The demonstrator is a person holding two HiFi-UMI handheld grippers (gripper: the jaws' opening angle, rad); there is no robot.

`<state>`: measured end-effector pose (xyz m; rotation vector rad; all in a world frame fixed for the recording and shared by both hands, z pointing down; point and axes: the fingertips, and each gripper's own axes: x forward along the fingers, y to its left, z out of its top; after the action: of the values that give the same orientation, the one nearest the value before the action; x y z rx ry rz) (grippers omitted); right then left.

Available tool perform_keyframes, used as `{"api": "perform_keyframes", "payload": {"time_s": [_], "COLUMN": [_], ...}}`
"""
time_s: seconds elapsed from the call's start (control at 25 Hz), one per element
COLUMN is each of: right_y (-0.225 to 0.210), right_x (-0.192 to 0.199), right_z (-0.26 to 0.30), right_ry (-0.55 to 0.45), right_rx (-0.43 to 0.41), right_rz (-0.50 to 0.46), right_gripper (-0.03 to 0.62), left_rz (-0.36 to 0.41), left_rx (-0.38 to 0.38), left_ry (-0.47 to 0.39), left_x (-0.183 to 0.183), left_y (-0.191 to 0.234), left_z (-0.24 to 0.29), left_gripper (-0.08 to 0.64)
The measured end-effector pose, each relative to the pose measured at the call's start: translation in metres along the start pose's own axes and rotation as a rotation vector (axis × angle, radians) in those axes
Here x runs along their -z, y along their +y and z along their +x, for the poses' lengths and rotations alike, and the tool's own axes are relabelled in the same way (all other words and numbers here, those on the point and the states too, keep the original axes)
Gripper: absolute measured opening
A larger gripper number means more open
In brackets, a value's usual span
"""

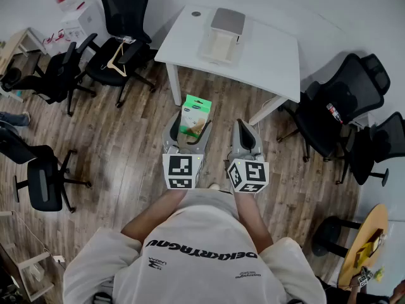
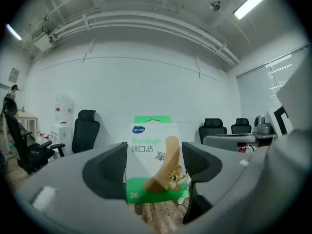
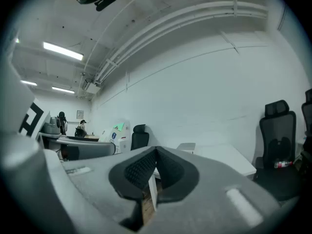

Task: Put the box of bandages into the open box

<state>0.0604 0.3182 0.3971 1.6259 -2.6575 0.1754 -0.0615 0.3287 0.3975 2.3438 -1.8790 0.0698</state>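
The green-and-white cardboard bandage box is clamped upright by the left gripper. The right gripper, to its right, is closed, pads touching.

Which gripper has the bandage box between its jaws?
The left gripper: its jaws are clamped on the white-and-green cardboard bandage box. The right gripper has its jaws shut together, empty.

Glossy card bandage box — wood-grain floor, matt table.
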Motion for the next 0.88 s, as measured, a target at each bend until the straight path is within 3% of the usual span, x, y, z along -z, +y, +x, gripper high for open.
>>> {"api": "perform_keyframes", "payload": {"time_s": [0.64, 0.88], "right_y": [0.018, 0.020], "right_x": [0.006, 0.009], "right_z": [-0.014, 0.001], "right_ry": [-0.006, 0.000], "right_rx": [0.036, 0.033], "right_rz": [-0.003, -0.006], "right_gripper": [-0.002, -0.003], "left_rz": [0.003, -0.033], "left_rx": [0.038, 0.052], "left_ry": [-0.008, 0.010], "left_x": [0.009, 0.014], "left_y": [0.006, 0.006], "left_z": [-0.018, -0.011], "left_gripper": [0.362, 0.362]}}
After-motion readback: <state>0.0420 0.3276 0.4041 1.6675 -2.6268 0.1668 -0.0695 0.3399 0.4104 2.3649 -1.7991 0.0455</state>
